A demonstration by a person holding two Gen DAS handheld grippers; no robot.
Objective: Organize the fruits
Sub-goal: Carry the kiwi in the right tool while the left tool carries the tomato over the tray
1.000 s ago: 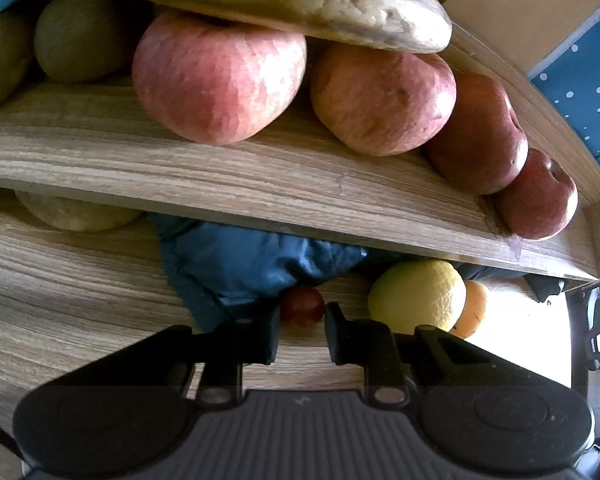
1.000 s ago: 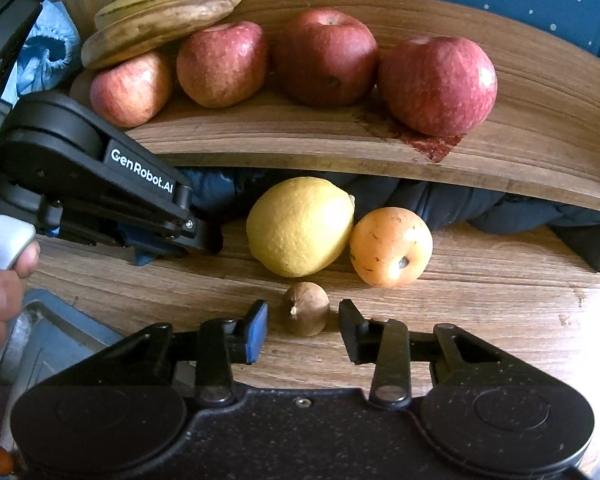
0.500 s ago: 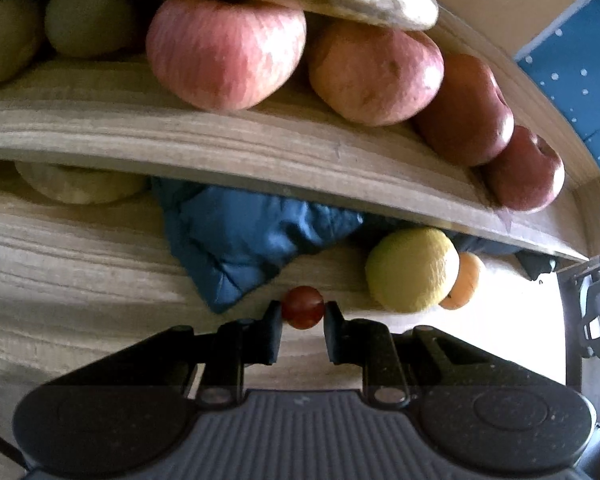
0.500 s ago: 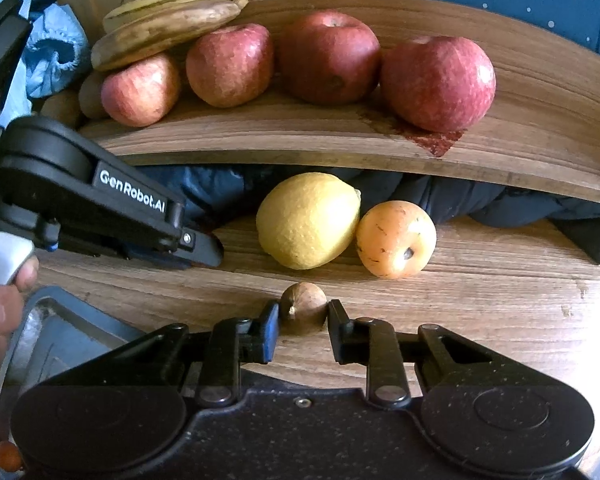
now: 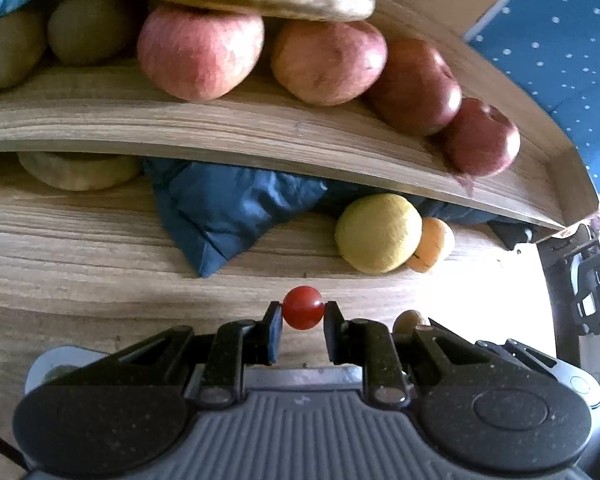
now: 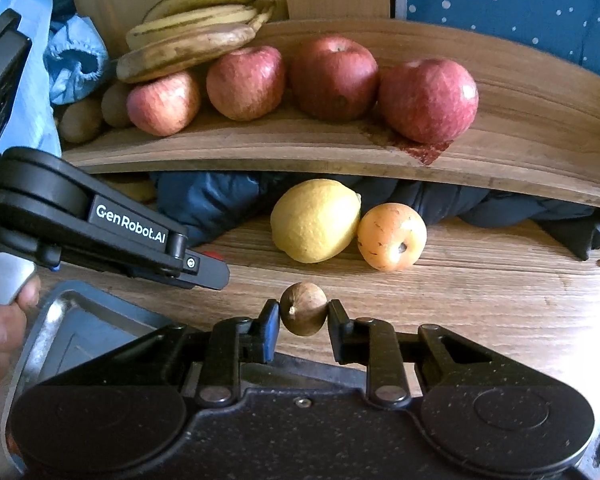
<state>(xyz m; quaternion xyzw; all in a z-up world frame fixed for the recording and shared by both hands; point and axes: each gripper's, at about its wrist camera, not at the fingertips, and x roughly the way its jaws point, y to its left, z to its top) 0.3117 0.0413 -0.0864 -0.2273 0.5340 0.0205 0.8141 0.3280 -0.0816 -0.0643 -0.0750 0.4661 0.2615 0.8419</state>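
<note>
My left gripper (image 5: 302,314) pinched a red cherry tomato (image 5: 302,307) at lower centre, while only the right view showed my right gripper (image 6: 303,312) clamping a brown nut (image 6: 303,309).

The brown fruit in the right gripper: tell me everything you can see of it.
The brown fruit is small, roundish and dull tan, with a matte, slightly rough skin and a pale stem nub facing the camera. It sits pinched between the two pads of the right gripper, one pad on each flank, in front of the table. Whether its underside touches the wood cannot be told. The left wrist view shows only its top.
</note>
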